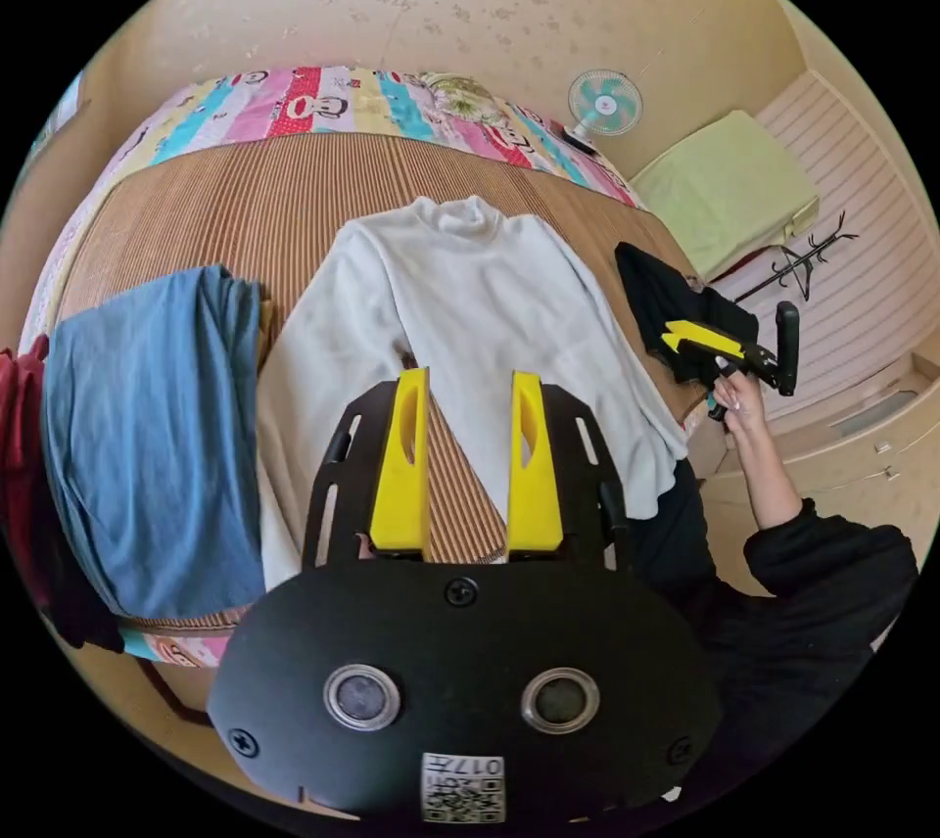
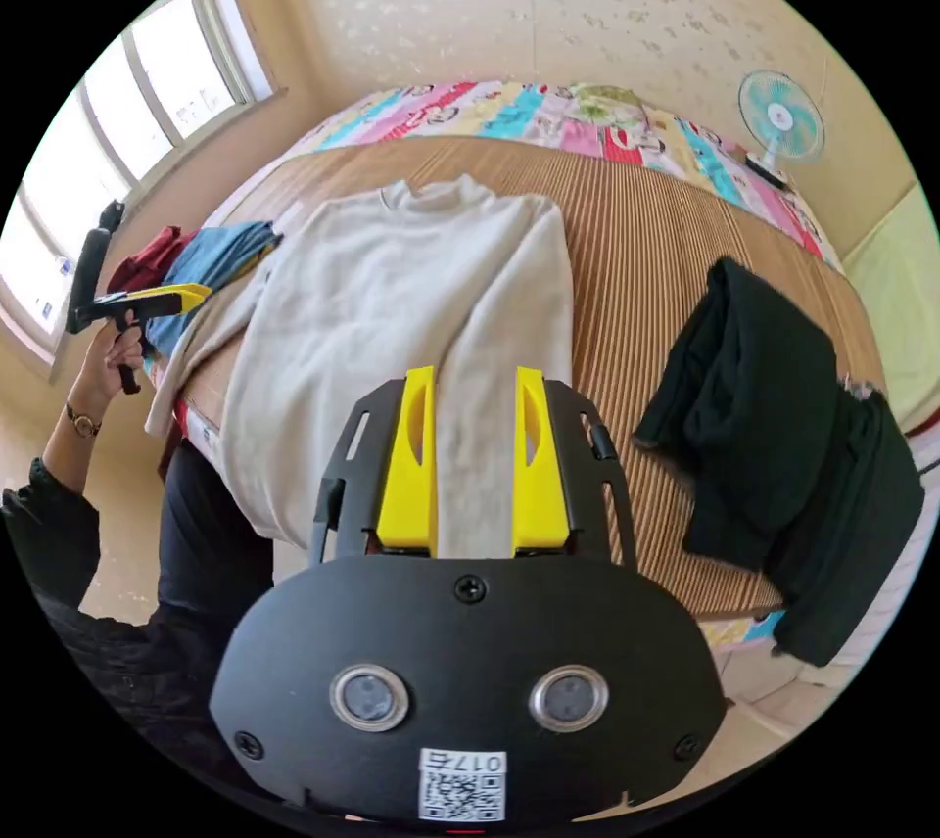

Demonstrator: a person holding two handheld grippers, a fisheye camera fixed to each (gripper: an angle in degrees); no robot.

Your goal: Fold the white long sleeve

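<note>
Room: cream papered walls, a bed topped with a brown striped mat [image 1: 294, 192] and a bright patchwork quilt [image 1: 323, 99] at the far end.
Left gripper [image 1: 468, 466]: yellow jaws parted, nothing between them, held above the near hem; seen from the right gripper view it is raised in a hand [image 2: 117, 353] beside the bed.
Right gripper [image 2: 474, 461]: jaws apart, empty, hovering over the shirt's lower body.
White long sleeve [image 1: 470, 309]: plain, high-necked, spread flat, front up, on the mat, sleeves angled down along its sides.
Axis: long axis runs from the near bed edge toward the quilt, collar pointing at the far wall, hem nearest the person.
Neighbours: blue garment [image 1: 147, 437] on one side, black clothes [image 2: 774, 446] on the other.
</note>
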